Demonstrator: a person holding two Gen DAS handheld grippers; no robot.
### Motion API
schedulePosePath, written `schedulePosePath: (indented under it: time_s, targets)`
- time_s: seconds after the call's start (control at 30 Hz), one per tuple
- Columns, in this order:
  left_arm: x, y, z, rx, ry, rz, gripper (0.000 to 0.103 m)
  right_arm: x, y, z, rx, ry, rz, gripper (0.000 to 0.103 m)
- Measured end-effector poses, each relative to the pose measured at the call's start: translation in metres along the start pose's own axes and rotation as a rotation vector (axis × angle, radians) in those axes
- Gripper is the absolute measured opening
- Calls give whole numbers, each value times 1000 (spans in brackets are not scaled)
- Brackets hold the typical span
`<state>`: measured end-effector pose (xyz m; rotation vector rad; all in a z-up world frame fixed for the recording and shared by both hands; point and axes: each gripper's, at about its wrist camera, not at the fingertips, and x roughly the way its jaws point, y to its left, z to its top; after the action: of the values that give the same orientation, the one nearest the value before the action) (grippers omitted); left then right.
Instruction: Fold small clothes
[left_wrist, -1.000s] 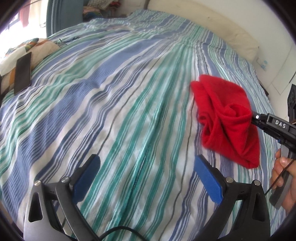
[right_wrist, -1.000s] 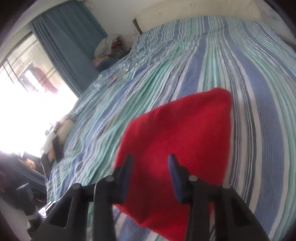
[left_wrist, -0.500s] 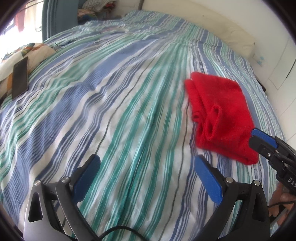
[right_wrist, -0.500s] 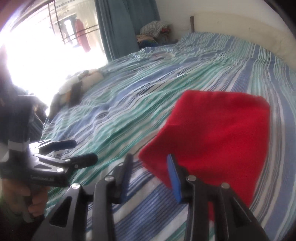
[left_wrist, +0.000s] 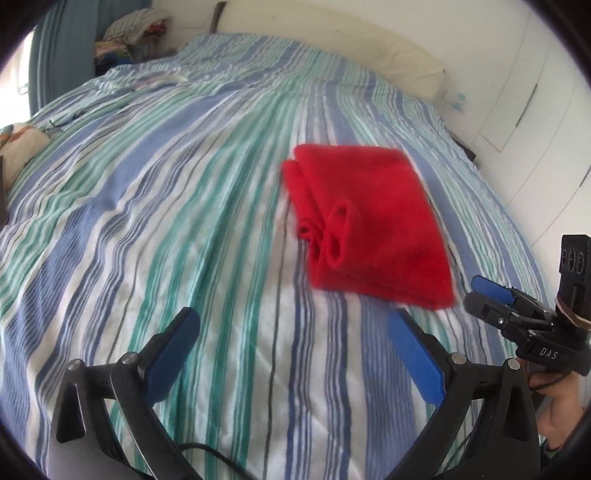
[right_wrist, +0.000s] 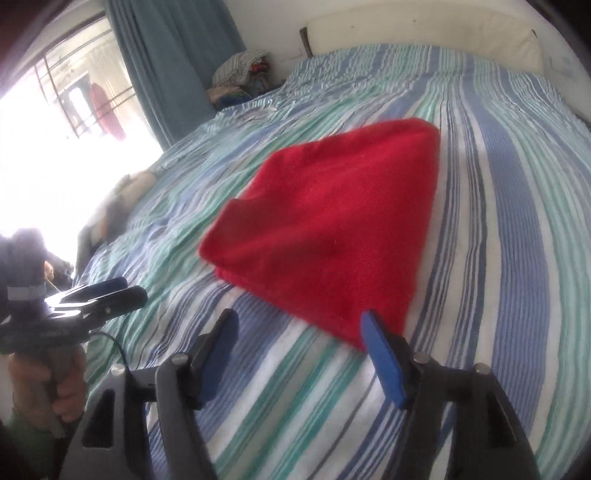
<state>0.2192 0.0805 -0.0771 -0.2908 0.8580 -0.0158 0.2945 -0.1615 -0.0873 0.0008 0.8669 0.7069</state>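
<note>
so the bed has a striped bedspread (left_wrist: 184, 221) in blue, green and white, a bit rumpled. cream headboard cushion (left_wrist: 369, 55) along the far wall, blue curtain (right_wrist: 173, 62) next to a super bright window (right_wrist: 55, 122), plus a pile of clothes (right_wrist: 240, 74) stacked in the corner by the curtain
</note>
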Motion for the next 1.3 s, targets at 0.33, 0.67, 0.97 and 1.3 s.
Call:
schedulePosePath:
  time_s: [0.33, 0.67, 0.97, 1.3]
  targets:
    - [122, 6, 103, -22, 188, 23, 102, 16, -101, 76, 285, -65, 37, 82]
    - [138, -28, 93, 71, 211, 6, 23, 110, -60, 81, 182, 11, 60, 38]
    - [28, -132, 144, 190, -13, -235, 21, -39, -48, 129, 16, -207, -27, 34]
    - [66, -123, 8, 271, 203, -5, 81, -81, -129, 25, 172, 29, -271, 94]
